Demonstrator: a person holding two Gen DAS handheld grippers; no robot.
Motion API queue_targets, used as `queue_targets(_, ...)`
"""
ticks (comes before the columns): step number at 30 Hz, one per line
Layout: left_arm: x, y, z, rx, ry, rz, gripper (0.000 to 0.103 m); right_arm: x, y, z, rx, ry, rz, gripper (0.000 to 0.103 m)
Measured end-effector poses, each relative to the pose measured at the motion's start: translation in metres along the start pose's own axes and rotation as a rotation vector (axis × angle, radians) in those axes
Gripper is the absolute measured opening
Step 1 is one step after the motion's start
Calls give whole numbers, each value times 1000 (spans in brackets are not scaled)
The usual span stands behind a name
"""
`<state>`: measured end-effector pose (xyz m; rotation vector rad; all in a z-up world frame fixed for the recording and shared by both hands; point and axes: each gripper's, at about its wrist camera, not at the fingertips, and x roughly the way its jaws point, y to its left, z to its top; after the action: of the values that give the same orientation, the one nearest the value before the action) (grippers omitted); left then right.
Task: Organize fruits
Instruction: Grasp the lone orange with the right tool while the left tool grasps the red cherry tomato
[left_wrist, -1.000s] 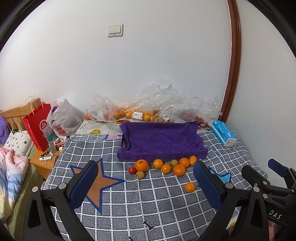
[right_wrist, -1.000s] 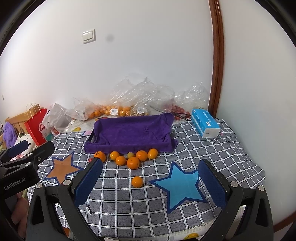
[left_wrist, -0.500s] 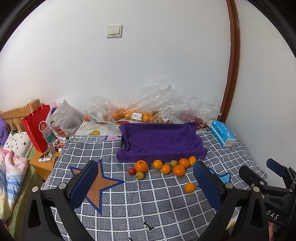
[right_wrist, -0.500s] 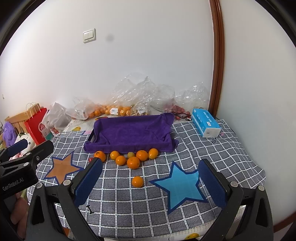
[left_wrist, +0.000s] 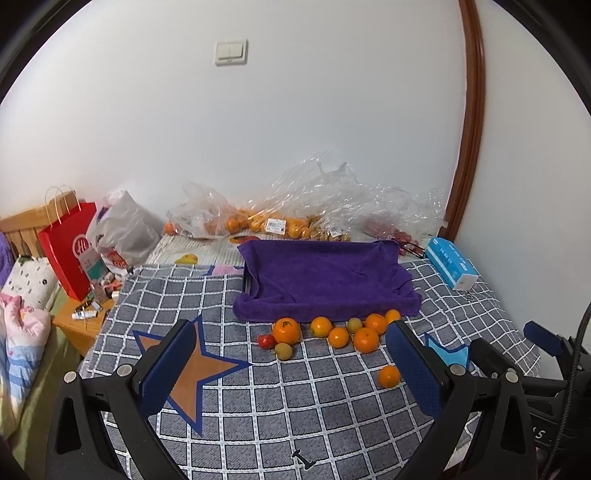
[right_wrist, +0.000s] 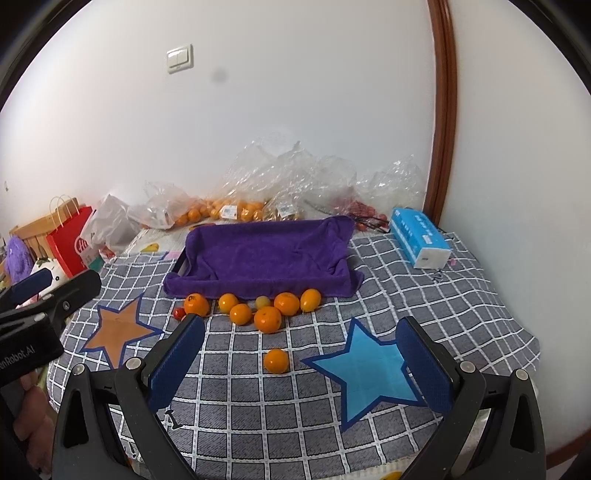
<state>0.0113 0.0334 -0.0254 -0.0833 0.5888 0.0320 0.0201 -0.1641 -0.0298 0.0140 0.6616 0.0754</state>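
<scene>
The fruits lie in a loose row on the checked cloth, touching the front edge of the purple tray, which has nothing in it. One orange sits alone, nearer to me, between the two stars. At the left end of the row there is a small red fruit and a greenish one just beside the big orange.

Both tools hang above the near part of the cloth, well apart from the fruit. The left gripper has its jaws spread wide and holds nothing; the right gripper is the same, wide and without load.

I think the main danger is rolling. The fruits are round and they touch each other, so if a finger pushes into the row, the neighbours may run away over the cloth, maybe off the edge. The small soft ones could be squeezed too strongly. The towel over the tray hangs down at the front and could catch a finger when a fruit is carried over it.

Behind the tray are plastic bags with more oranges, at the right a blue tissue pack, at the left a red bag. None of them blocks the way to the row; only the lone orange lies in the path.
</scene>
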Motion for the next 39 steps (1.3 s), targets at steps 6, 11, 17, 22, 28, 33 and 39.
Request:
queue_targets(6,28,11,-8,0,43,-1,103,37,2,-10,-7,51,-18,100)
queue_targets(11,57,23,-18,2,79,19,102,74,5,-26,-41,148,-7,92)
queue_targets(17,95,47,-29,-20,151,46,96,112,5,-46,-26,228,40,80)
queue_targets(22,120,66,-38,-36,217,29,95,133,11,-59,-22,265,89,74)
queue_targets(28,139,69,-46,-59,237,-23,95,159,16,-71,-5,308,139,63)
queue_targets(33,158,58,-51,-67,268,-75,90,160,22,-78,-59,260,106,42)
queue_targets(39,182,64,-49,-101,304,-55,73,161,3,-73,-17,267,110,32)
